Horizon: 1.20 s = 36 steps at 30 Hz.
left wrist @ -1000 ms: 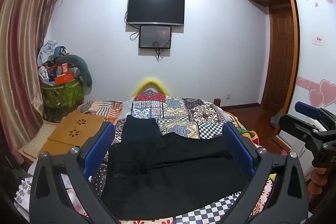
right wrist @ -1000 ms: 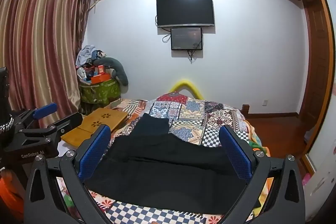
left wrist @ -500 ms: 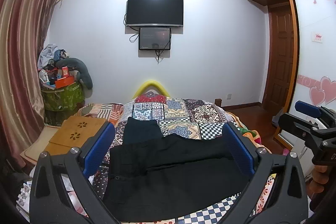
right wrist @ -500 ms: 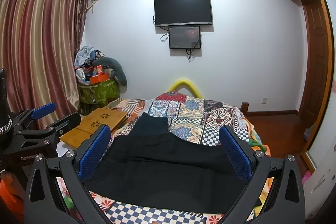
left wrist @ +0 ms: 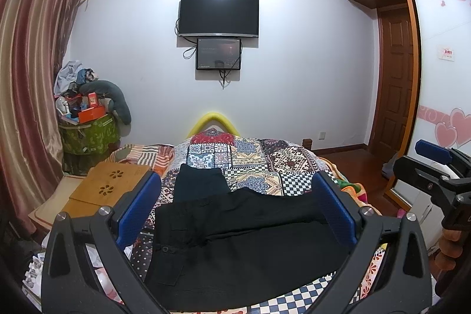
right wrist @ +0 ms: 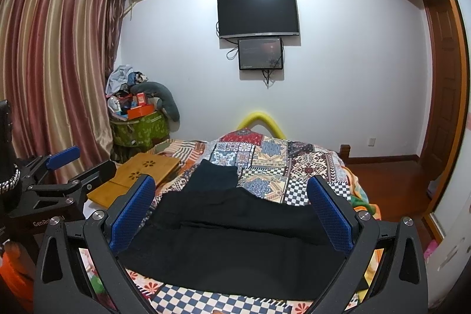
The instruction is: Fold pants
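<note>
Pants [left wrist: 250, 249]: black, flat on the patchwork bed [left wrist: 265, 164], long axis crosswise, waistband to the left.
Left tool [left wrist: 235, 206]: wide apart, empty, above the waist end.
Right tool [right wrist: 231, 209]: wide apart, empty, nearer the leg end.

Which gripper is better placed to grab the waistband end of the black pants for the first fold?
Left, probably. The left gripper hangs open nearer the buttoned waistband of the black pants; the right gripper, also open, faces mid-leg cloth.
</note>
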Motion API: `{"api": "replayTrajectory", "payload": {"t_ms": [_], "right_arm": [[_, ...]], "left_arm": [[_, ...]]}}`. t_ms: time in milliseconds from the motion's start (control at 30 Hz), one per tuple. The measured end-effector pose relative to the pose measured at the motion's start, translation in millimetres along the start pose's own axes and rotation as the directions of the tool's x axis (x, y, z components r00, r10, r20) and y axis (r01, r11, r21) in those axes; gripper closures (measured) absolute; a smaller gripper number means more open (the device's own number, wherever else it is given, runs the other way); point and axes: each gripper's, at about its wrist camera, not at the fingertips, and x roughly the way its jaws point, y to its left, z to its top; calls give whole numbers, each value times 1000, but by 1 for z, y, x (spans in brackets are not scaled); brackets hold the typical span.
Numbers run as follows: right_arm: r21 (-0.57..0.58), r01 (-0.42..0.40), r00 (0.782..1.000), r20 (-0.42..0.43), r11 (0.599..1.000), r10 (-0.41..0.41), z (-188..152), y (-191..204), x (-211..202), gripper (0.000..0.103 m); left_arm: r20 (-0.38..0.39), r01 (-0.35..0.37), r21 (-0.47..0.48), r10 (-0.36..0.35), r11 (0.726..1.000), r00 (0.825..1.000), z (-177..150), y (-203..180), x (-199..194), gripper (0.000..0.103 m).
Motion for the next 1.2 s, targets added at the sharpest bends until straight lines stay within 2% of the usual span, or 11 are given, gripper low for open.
{"api": "replayTrajectory", "payload": {"t_ms": [1200], "right_arm": [[-3,-1,1000,5,1000,1,3,0,-1,1]], "left_arm": [[10,0,-12,0,1000,1000,4,-4,-1,0]]}}
